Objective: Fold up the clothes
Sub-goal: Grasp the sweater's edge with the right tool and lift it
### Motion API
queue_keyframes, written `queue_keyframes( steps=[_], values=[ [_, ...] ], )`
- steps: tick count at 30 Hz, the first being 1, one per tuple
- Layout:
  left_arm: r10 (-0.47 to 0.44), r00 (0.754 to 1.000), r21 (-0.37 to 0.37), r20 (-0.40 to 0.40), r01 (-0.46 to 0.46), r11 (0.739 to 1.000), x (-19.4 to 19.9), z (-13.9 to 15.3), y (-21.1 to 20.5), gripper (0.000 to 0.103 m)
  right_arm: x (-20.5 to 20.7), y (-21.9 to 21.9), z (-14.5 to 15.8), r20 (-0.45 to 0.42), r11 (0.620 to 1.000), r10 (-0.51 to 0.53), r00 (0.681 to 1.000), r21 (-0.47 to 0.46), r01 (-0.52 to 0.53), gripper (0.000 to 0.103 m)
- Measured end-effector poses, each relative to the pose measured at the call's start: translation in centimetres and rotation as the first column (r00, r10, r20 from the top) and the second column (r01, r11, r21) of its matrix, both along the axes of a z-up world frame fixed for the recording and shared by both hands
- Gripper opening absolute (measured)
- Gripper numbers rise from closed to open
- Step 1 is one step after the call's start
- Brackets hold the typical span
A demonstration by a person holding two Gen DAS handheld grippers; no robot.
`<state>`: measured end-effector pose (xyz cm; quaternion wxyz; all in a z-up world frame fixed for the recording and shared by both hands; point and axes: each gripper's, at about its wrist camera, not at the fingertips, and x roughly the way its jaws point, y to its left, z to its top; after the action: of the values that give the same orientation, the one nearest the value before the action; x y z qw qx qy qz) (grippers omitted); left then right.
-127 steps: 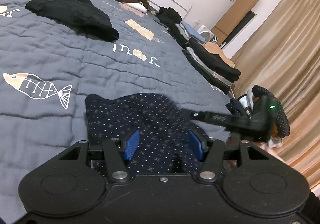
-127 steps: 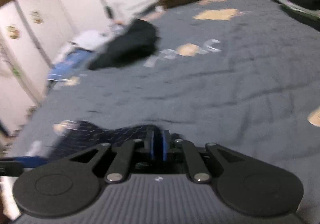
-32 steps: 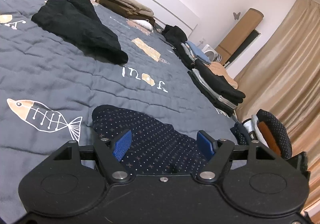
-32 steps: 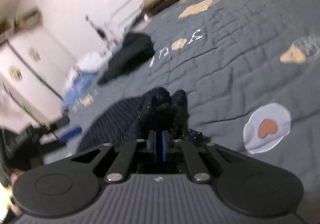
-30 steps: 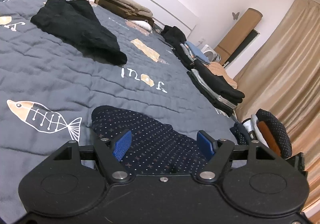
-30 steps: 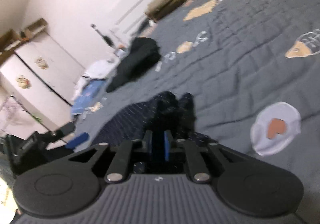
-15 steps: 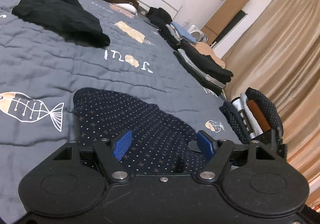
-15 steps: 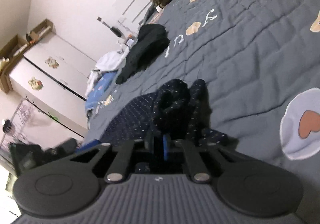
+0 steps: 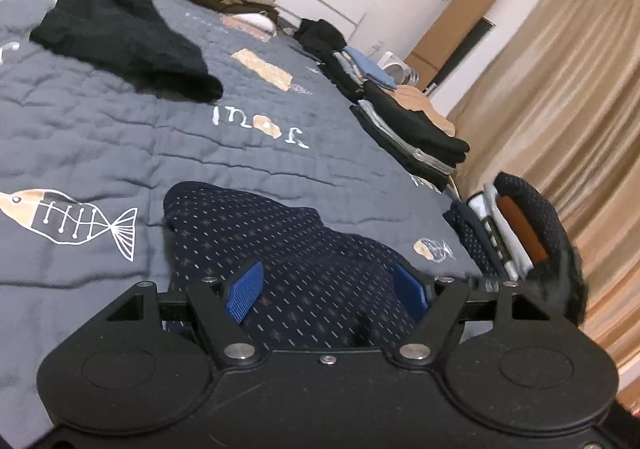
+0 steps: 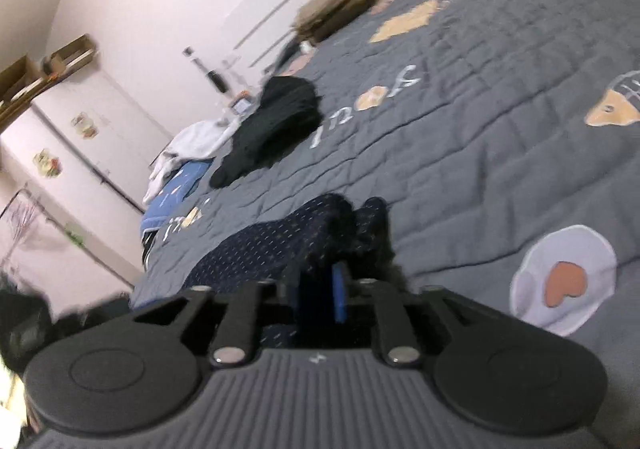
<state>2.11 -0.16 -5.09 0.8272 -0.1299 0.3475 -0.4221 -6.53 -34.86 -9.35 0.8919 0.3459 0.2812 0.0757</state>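
Navy dotted garment (image 9: 256,233) is spread on the grey bed quilt (image 9: 100,137). Left tool (image 9: 328,285) is held wide over it, pads clear. Right tool (image 10: 320,291), just opened slightly, is seen narrow with cloth bunched at 12 o'clock.

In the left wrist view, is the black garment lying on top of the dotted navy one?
No, the black garment lies apart, farther up the bed, with bare grey quilt between it and the dotted navy garment.
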Motion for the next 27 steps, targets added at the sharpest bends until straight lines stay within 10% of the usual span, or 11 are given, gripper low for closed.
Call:
queue_keyframes(
  steps=[4, 15, 23, 27],
  values=[
    [-0.005, 0.995, 0.057, 0.103, -0.001, 0.998, -3.1, 1.2, 0.1, 0.074, -2.5, -0.7, 1.8, 0.014, 0.998, -0.065, 0.998, -0.019, 0.066, 0.043],
    [-0.208, 0.898, 0.384, 0.388, 0.048, 0.922, -14.2, 1.0, 0.2, 0.074, -11.2, 4.2, 1.9, -0.064, 0.998, -0.062, 0.996, 0.009, 0.063, 0.045],
    [-0.398, 0.74, 0.636, 0.542, -0.052, 0.77, -19.8, -2.6, 0.4, 0.072, -14.6, 7.0, 0.3, -0.129, 0.991, -0.136, 0.982, -0.019, 0.135, 0.049],
    [-0.482, 0.699, 0.725, 0.528, -0.074, 0.685, -20.2, -4.9, -0.1, 0.059, -14.4, 7.7, -0.4, -0.167, 0.992, -0.129, 0.977, -0.024, 0.127, 0.049]
  ],
)
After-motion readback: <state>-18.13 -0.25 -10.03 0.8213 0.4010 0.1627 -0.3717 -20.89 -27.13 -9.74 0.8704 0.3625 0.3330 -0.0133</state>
